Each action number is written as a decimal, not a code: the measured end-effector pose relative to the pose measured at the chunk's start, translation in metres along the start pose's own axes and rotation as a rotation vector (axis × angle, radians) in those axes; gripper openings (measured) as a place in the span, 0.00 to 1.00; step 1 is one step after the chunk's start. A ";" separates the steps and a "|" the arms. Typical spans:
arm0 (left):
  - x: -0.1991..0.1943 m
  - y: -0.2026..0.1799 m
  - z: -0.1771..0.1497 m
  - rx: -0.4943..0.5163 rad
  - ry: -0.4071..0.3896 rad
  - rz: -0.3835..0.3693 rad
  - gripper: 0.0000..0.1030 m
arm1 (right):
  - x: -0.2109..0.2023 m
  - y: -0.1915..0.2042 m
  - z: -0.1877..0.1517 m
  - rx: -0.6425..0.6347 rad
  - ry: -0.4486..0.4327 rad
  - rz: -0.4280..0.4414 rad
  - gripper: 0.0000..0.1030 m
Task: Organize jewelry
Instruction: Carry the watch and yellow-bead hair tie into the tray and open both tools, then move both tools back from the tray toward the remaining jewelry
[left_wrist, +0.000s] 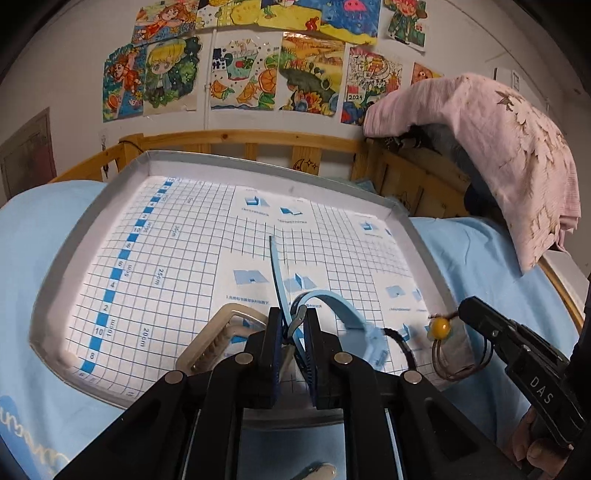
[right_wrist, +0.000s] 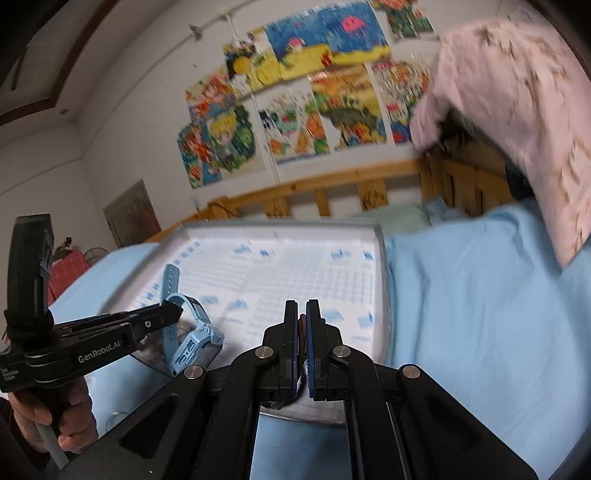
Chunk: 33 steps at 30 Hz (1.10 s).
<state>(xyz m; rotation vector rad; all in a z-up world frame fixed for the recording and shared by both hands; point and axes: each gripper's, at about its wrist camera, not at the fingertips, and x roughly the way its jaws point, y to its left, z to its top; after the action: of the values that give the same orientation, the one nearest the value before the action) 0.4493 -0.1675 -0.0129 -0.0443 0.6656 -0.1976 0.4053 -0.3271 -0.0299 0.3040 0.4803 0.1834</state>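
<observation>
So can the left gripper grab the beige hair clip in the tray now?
Probably not yet. The left gripper is shut on the blue watch, so it is full. The hair clip lies right beside it in the tray with nothing on top, so it looks easy once the watch is down.

Light-blue watch (left_wrist: 332, 310) strap raised over tray; yolk-yellow-beaded hair tie (left_wrist: 441, 328) dangling.

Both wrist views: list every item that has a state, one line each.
left gripper: shut on blue watch strap.
blue watch: lifted, strap pinched, body hanging.
right gripper: shut on hair tie.
hair tie: held, yellow bead beside gripper tip, loops dangling.
tray: open, on blue bedding.
</observation>
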 end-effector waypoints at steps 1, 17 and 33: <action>0.001 -0.002 -0.001 0.007 -0.001 0.004 0.11 | 0.004 -0.003 -0.002 0.012 0.016 -0.001 0.04; -0.094 0.007 -0.015 -0.103 -0.207 0.007 0.95 | -0.036 -0.005 0.002 0.009 -0.025 -0.056 0.41; -0.253 0.048 -0.100 -0.060 -0.316 0.102 1.00 | -0.195 0.073 -0.038 -0.077 -0.232 -0.078 0.91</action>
<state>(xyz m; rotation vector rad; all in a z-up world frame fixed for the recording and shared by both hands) 0.2010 -0.0689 0.0573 -0.0964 0.3571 -0.0694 0.2099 -0.2968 0.0449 0.2269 0.2540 0.0889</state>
